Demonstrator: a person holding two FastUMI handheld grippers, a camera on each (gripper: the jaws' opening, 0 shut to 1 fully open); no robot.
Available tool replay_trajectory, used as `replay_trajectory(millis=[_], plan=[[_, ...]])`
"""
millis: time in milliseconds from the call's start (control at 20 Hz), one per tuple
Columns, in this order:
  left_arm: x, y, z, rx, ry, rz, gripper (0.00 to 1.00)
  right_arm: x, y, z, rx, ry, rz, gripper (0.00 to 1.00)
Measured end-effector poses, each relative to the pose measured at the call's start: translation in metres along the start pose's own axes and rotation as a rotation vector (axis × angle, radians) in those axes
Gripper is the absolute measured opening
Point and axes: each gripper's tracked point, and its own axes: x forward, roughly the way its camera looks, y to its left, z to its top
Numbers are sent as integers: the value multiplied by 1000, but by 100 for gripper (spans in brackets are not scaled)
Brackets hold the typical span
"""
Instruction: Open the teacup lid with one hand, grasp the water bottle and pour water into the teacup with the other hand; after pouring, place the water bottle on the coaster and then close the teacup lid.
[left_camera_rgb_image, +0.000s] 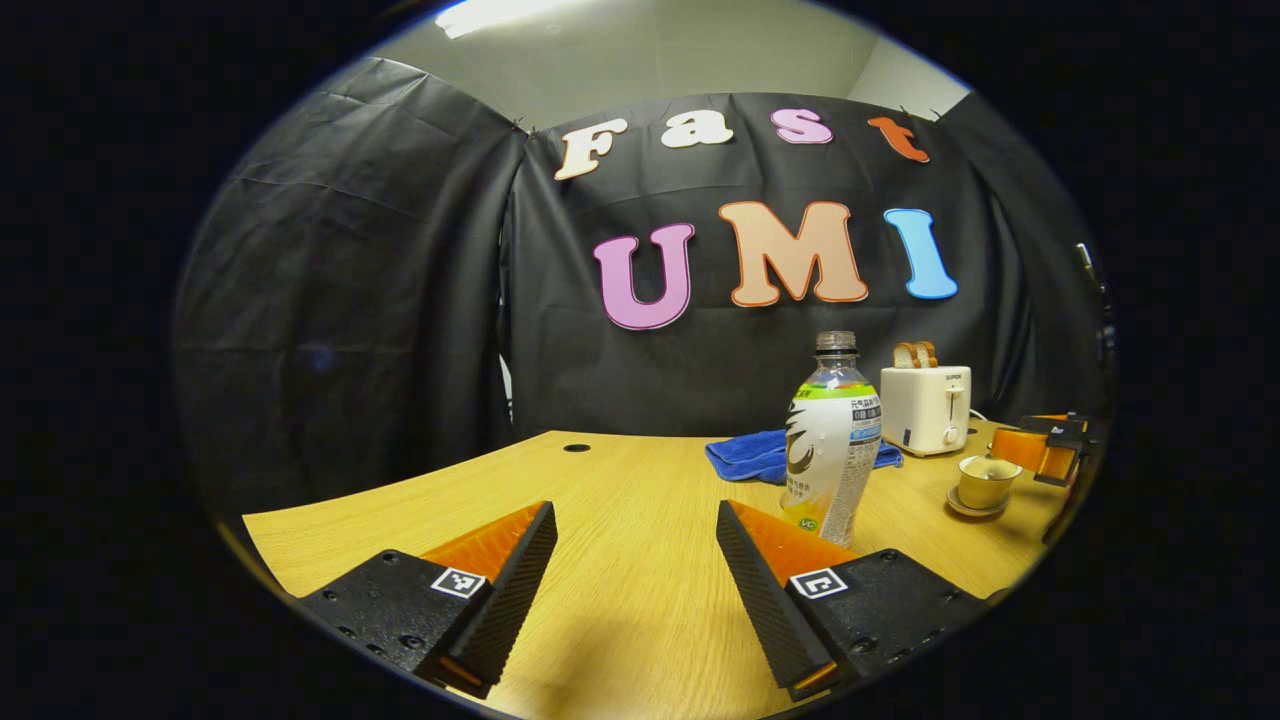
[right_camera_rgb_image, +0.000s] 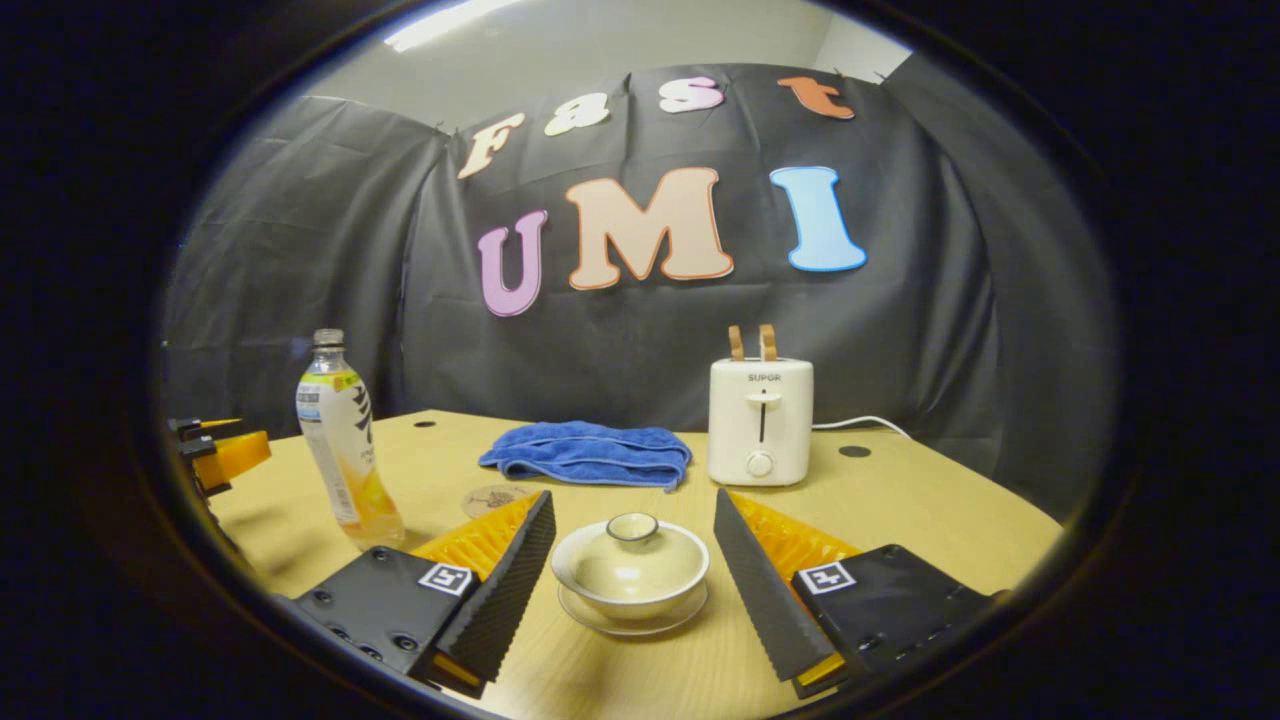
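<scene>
Between the right gripper's (right_camera_rgb_image: 634, 560) widely parted fingers sits the teacup (right_camera_rgb_image: 630, 572) on its saucer, near on the bench (right_camera_rgb_image: 930, 510), lid (right_camera_rgb_image: 632, 529) still seated with its knob upright; neither finger touches the cup. Water bottle (right_camera_rgb_image: 345, 440) stands upright well to the left in the right gripper view, part full and seemingly uncapped. Just behind the right gripper's left finger lies a round coaster (right_camera_rgb_image: 495, 497), bare. Farther back: blue cloth (right_camera_rgb_image: 590, 452) at middle, toaster (right_camera_rgb_image: 760, 420) to its right, both apart from the cup. Left gripper view: left gripper (left_camera_rgb_image: 636, 560) also wide open and holding nothing, low over the bench, with the bottle just beyond and touching nothing; the teacup shows far right there. Judged step: the very start, lid not yet lifted, bottle not yet grasped. Next move for the right gripper looks to be a short advance and lift so the fingers close on the lid knob rather than the bowl; the knob is small, so centring matters. Left gripper needs to shift right to straddle the bottle's waist
</scene>
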Motion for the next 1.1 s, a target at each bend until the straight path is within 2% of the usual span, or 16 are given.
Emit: replay_trajectory(millis=[350,700,850,1100], plan=[[0,-1,0,0,0,0,94,19,4,-13,-10,91,14,87],[0,-1,0,0,0,0,94,30,3,-14,-10,102,12,37],[0,-1,0,0,0,0,94,30,5,-13,-10,91,23,35],[0,-3,0,-1,0,-9,94,21,6,3,-1,-17,38,35]])
